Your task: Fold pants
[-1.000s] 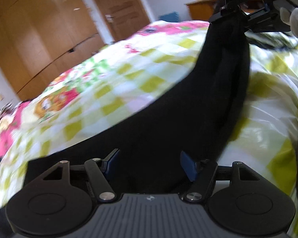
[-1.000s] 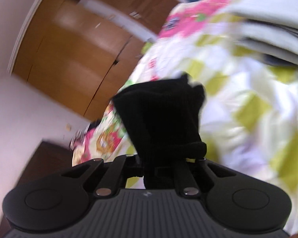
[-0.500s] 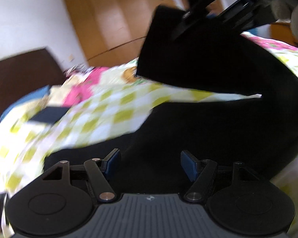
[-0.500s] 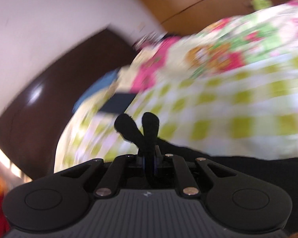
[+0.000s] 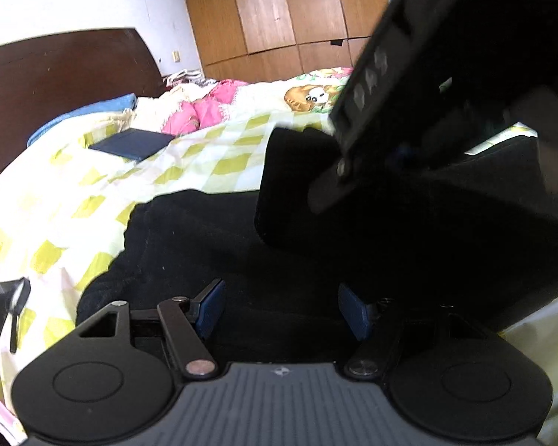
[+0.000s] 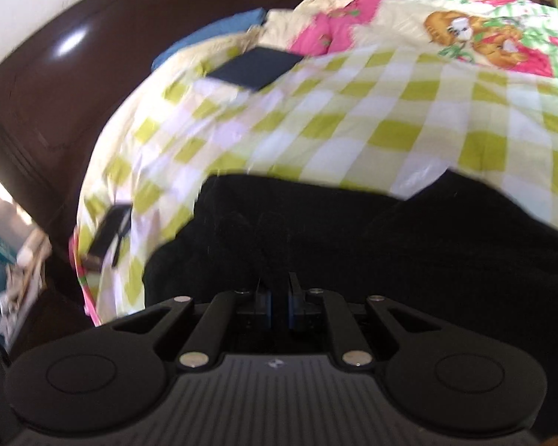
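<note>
The black pants (image 5: pixel 241 245) lie on the green-checked bedspread (image 5: pixel 212 160), with one end folded back over the rest. My left gripper (image 5: pixel 281 308) is open, its blue pads (image 5: pixel 210 306) low over the cloth with nothing between them. My right gripper shows large and blurred at the upper right of the left wrist view (image 5: pixel 420 111), over the folded end. In the right wrist view my right gripper (image 6: pixel 279 301) has its jaws nearly together, a small gap between the pads, close above the pants (image 6: pixel 353 245). I cannot see cloth between them.
A dark blue flat case (image 5: pixel 132 144) lies on the bed toward the dark wooden headboard (image 5: pixel 55 70). A black phone-like object (image 5: pixel 0 319) lies at the bed's left edge. Pink bedding (image 5: pixel 201 111) and wooden wardrobe doors (image 5: pixel 286 11) lie beyond.
My right gripper carried the pant end across and down over the rest of the pants. The tuft of cloth that stuck out of its jaws half a second ago no longer shows. The left gripper stayed open.
</note>
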Action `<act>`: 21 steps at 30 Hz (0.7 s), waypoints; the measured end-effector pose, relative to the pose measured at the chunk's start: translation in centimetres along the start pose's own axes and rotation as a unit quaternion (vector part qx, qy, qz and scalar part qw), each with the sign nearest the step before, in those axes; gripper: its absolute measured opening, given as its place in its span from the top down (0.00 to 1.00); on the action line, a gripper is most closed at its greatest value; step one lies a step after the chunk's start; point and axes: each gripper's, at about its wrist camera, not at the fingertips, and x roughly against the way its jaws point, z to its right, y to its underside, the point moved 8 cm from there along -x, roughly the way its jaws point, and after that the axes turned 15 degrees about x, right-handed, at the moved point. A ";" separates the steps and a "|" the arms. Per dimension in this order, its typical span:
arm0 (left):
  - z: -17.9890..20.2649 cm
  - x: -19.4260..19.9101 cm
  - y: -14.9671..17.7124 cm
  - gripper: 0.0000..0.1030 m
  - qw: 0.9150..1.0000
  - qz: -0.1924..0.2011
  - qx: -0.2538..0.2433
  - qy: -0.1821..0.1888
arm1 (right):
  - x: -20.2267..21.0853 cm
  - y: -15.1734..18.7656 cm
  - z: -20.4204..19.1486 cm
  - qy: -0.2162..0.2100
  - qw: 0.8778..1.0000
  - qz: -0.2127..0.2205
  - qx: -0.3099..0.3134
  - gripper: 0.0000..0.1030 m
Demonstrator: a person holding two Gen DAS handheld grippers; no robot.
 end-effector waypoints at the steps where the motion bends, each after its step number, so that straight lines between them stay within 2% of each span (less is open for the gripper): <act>1: 0.2 0.1 -0.1 0.22 1.000 0.006 -0.006 -0.004 | 0.6 -0.6 0.2 0.002 1.000 0.009 -0.006 0.91; 5: -0.7 -0.2 -0.3 0.22 1.000 0.008 0.001 -0.006 | 1.6 -3.4 -0.2 0.002 0.999 0.042 -0.008 0.91; 11: -2.9 1.1 0.0 0.22 1.000 0.009 0.022 -0.019 | 0.1 -8.3 -2.7 -0.010 0.994 0.106 -0.005 0.91; 13: -3.7 1.5 0.3 0.22 0.999 0.007 0.029 -0.025 | -1.5 -8.6 -3.7 -0.015 0.995 0.095 -0.001 0.91; 17: -4.4 2.6 1.0 0.22 0.999 0.001 0.042 -0.034 | -6.0 -5.5 -6.2 -0.017 0.998 0.034 0.042 0.91; 19: -4.7 3.0 1.4 0.21 0.998 -0.003 0.046 -0.034 | -7.6 -4.8 -6.6 -0.015 0.999 0.029 0.038 0.90; 21: -4.9 3.2 1.7 0.21 0.998 -0.001 0.042 -0.043 | -7.8 -5.1 -6.2 -0.025 0.999 0.040 0.005 0.90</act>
